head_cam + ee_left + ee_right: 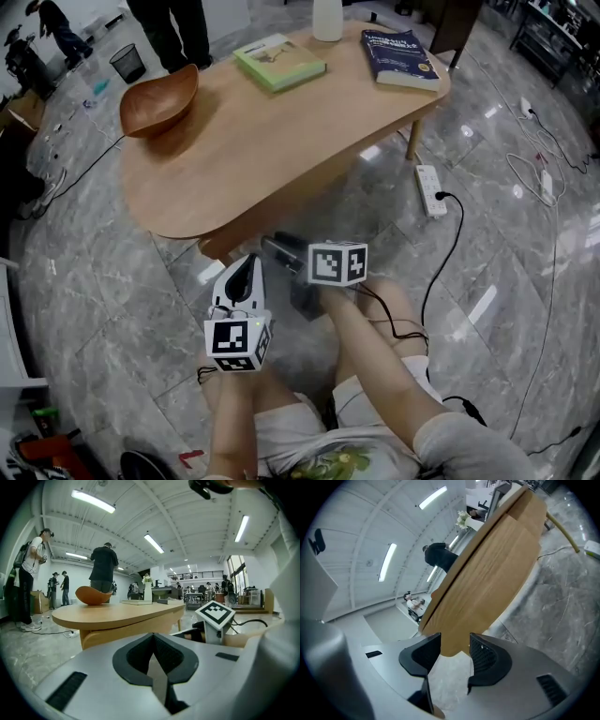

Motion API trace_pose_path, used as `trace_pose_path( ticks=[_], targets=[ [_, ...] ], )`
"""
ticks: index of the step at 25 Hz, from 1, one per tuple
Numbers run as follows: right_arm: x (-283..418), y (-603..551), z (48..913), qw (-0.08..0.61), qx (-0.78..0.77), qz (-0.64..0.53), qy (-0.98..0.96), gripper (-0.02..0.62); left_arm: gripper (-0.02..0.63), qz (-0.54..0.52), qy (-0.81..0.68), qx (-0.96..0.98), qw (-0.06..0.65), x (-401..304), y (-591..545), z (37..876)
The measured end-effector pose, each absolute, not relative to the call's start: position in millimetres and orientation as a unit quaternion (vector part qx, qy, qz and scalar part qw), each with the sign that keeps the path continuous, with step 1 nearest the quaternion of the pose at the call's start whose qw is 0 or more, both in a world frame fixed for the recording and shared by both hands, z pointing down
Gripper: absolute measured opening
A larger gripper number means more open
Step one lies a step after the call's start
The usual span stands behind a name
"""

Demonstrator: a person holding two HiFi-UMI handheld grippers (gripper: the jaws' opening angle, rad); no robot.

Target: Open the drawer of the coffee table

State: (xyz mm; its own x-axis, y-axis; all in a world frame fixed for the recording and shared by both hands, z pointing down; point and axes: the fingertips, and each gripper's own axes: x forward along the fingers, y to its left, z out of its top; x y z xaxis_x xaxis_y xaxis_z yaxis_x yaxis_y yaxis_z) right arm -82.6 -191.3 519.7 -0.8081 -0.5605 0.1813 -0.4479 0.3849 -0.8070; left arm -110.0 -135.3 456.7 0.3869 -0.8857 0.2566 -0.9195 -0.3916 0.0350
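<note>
Closest in were the person's forearms (375, 347), drawn together low over the marble floor (487, 244), each hand carrying a tool toward the near edge of the coffee table (291, 141). The left tool (249, 264) was pinched fully closed with nothing in it. It pointed nearly level at the wooden band (126, 631) under the top, and to my eye it was only standing by, held low and out of the way.

The right tool (275, 247) looked like the working one. Its jaws stood wide apart and bare, and it was held rolled over on its side, so the table's edge ran at a slant across its view, close ahead but not between them. I took that spread as readiness to close on a pull or a lip.

The drawer itself I could not pick out for certain. It should sit under that near edge, and nothing stuck out there, so I judged it not yet opened.

Up on the tabletop (216, 178) a wooden bowl (159, 98), a green book (278, 62), a blue book (400, 56) and a white bottle (327, 19) sat well back from the near edge. A pull should not disturb them unless the whole table slid on the polished floor.
</note>
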Motion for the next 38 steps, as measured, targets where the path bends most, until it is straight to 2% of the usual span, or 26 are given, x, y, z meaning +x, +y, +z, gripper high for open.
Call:
trace_pose_path(
  ticks=[6,13,17,27,38],
  targets=[
    [-87,-213,557,0.038,-0.276,-0.496,0.823,0.176,0.009,0.115,-0.543,0.828,0.081,-109,-146,468],
    [-95,-226,576,0.072,-0.231,-0.528,0.814,0.178,0.009,0.155,-0.537,0.827,0.069,-101,-148,489],
    [-92,-239,566,0.141,-0.204,-0.535,0.808,0.178,0.009,0.176,-0.533,0.825,0.07,-100,-143,498],
    [-91,-244,564,0.217,-0.18,-0.532,0.798,0.181,0.009,0.19,-0.507,0.839,0.053,-86,-134,498],
    [-86,-233,562,0.215,-0.182,-0.538,0.795,0.178,0.009,0.179,-0.525,0.831,0.05,-94,-137,493]
  ],
)
